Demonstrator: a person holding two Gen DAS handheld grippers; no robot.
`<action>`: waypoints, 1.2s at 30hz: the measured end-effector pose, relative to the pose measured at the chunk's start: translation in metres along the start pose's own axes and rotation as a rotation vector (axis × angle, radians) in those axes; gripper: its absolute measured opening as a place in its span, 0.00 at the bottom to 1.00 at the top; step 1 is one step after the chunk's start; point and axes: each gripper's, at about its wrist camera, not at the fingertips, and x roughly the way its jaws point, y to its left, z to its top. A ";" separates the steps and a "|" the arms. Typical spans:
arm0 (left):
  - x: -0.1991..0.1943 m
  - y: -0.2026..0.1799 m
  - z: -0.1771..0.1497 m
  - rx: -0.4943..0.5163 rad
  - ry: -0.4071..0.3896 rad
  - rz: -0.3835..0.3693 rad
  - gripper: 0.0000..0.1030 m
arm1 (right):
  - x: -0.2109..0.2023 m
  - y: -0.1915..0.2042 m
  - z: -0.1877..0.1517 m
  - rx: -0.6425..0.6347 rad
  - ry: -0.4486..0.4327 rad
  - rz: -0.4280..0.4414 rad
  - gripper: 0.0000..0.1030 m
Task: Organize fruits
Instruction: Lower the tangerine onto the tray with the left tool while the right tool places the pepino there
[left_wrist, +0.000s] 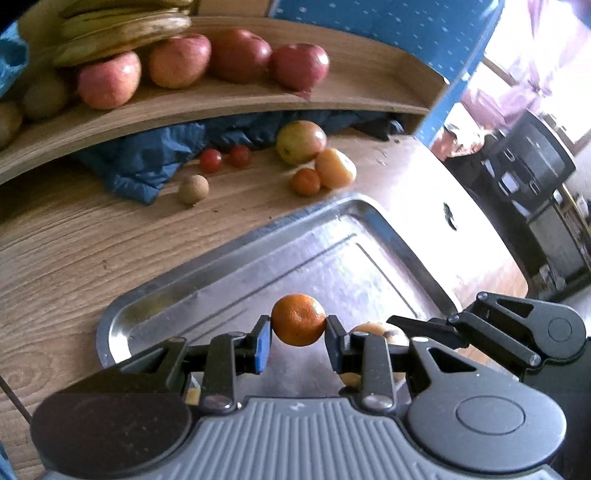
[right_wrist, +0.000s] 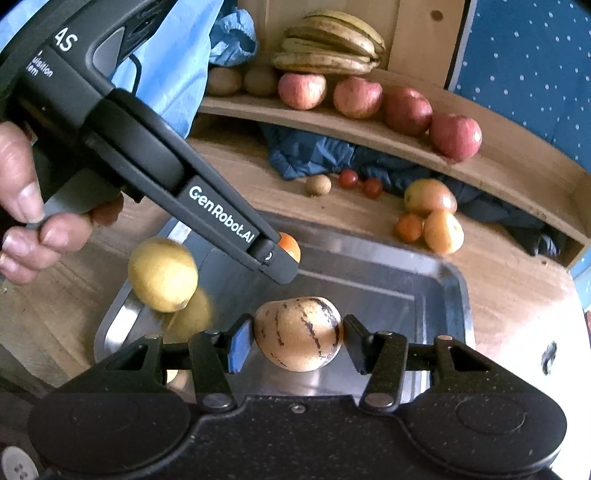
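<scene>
My left gripper (left_wrist: 298, 330) is shut on a small orange mandarin (left_wrist: 298, 319) and holds it over the steel tray (left_wrist: 229, 251). My right gripper (right_wrist: 298, 338) is shut on a pale striped melon-like fruit (right_wrist: 298, 332) above the same tray (right_wrist: 454, 291). The left gripper also shows in the right wrist view (right_wrist: 284, 254), with the mandarin (right_wrist: 290, 246) peeking out behind its tip. A yellow fruit (right_wrist: 162, 274) rests on the tray's left rim.
On the table lie an apple (left_wrist: 301, 142), an orange fruit (left_wrist: 335, 168), a mandarin (left_wrist: 306, 181), two cherry tomatoes (left_wrist: 225, 158) and a small brown fruit (left_wrist: 193, 189). A wooden shelf (left_wrist: 258, 107) holds several apples and bananas (left_wrist: 122, 29). A blue cloth (left_wrist: 147, 158) lies under it.
</scene>
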 end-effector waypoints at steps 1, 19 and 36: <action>0.000 -0.001 -0.001 0.012 0.004 -0.002 0.33 | -0.001 0.001 -0.002 0.005 0.005 0.003 0.53; 0.008 -0.004 -0.020 0.083 0.090 0.013 0.33 | 0.002 0.016 -0.015 0.051 0.095 0.054 0.53; 0.012 -0.006 -0.023 0.093 0.114 0.040 0.34 | 0.002 0.018 -0.016 0.061 0.100 0.058 0.53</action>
